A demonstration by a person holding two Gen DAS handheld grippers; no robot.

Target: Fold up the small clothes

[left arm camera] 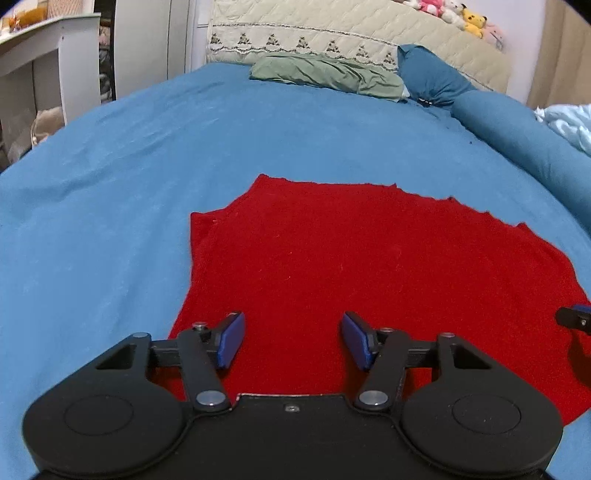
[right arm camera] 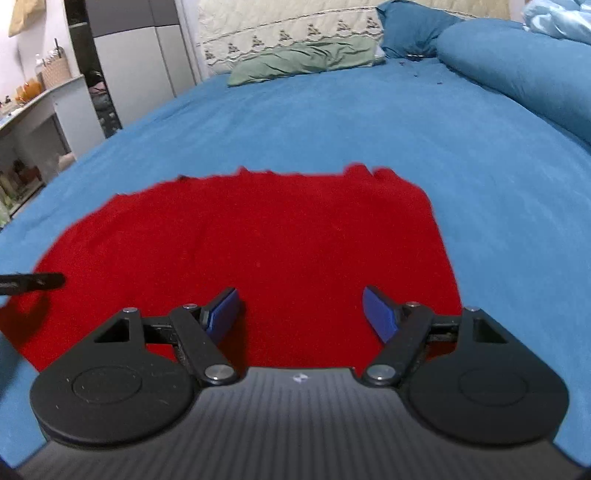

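Note:
A red garment (left arm camera: 351,266) lies flat on the blue bed sheet (left arm camera: 110,184), near the front edge. It also shows in the right wrist view (right arm camera: 258,240). My left gripper (left arm camera: 291,338) is open and empty, its blue pads (left arm camera: 232,338) hovering over the garment's near left part. My right gripper (right arm camera: 299,314) is open and empty over the garment's near right part. A fingertip of the right gripper shows at the right edge of the left wrist view (left arm camera: 576,319), and a left fingertip shows at the left edge of the right wrist view (right arm camera: 33,282).
A green pillow (left arm camera: 325,74) and a blue pillow (left arm camera: 432,74) lie at the bed's head against a quilted headboard (left arm camera: 332,33). A rolled blue duvet (left arm camera: 524,136) runs along the right side. A white desk (left arm camera: 44,48) stands left of the bed. Plush toys (left arm camera: 458,14) sit above the headboard.

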